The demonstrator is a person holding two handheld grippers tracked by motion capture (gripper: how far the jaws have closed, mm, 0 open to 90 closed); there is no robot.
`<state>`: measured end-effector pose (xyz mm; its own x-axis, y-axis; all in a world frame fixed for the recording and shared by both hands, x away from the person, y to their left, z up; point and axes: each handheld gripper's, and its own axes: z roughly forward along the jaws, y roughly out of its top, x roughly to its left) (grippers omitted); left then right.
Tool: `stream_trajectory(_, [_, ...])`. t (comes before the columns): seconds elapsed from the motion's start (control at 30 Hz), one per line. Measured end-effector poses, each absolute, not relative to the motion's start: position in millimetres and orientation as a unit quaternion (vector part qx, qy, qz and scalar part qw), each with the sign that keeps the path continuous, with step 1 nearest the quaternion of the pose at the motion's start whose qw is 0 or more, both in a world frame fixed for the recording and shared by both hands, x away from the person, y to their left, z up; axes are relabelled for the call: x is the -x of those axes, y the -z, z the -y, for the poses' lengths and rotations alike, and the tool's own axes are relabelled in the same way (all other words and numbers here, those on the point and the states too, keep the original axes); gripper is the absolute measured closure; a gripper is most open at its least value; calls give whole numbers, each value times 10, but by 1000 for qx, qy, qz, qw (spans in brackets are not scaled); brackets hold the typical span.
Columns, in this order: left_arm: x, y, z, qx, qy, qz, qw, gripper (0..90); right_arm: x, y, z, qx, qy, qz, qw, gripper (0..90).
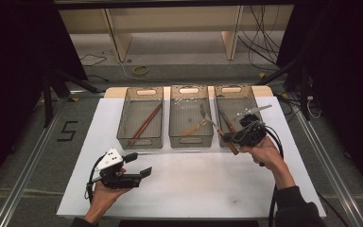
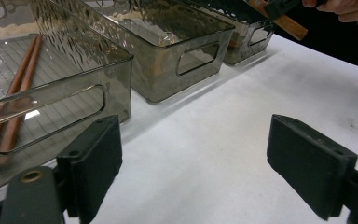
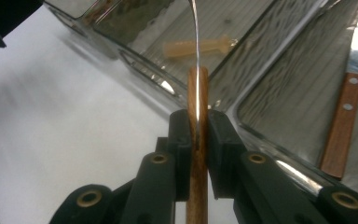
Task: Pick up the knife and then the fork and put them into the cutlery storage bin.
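Note:
My right gripper (image 1: pixel 228 139) (image 3: pixel 198 122) is shut on the wooden handle of a knife (image 1: pixel 212 122) (image 3: pixel 197 93). Its thin metal blade points up and away over the middle bin (image 1: pixel 190 141) and the right bin (image 1: pixel 231 89). In the right gripper view the blade is edge-on. The handle's end (image 2: pixel 286 21) shows at the top of the left gripper view. My left gripper (image 1: pixel 139 164) (image 2: pixel 196 140) hovers low over the white table cover (image 1: pixel 194 184), open, with nothing between its jaws, in front of the left bin (image 1: pixel 139 142).
Three clear grey bins stand in a row at the back. The left one holds chopsticks (image 1: pixel 145 124) (image 2: pixel 18 88), the middle one a pale fork-like utensil (image 1: pixel 192 127) (image 3: pixel 200 45), the right one another wooden-handled knife (image 3: pixel 342 126). Bare white surface lies in front.

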<state>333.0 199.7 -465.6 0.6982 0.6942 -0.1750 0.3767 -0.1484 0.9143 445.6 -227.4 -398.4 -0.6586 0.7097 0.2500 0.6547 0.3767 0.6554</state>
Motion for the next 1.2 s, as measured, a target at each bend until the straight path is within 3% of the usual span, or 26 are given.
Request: stream_trajectory(1.2, [-3342,4658,-2016,-740,-147,-365,546,171,-4963,3815,2658,-497,-374,-781,58,817])
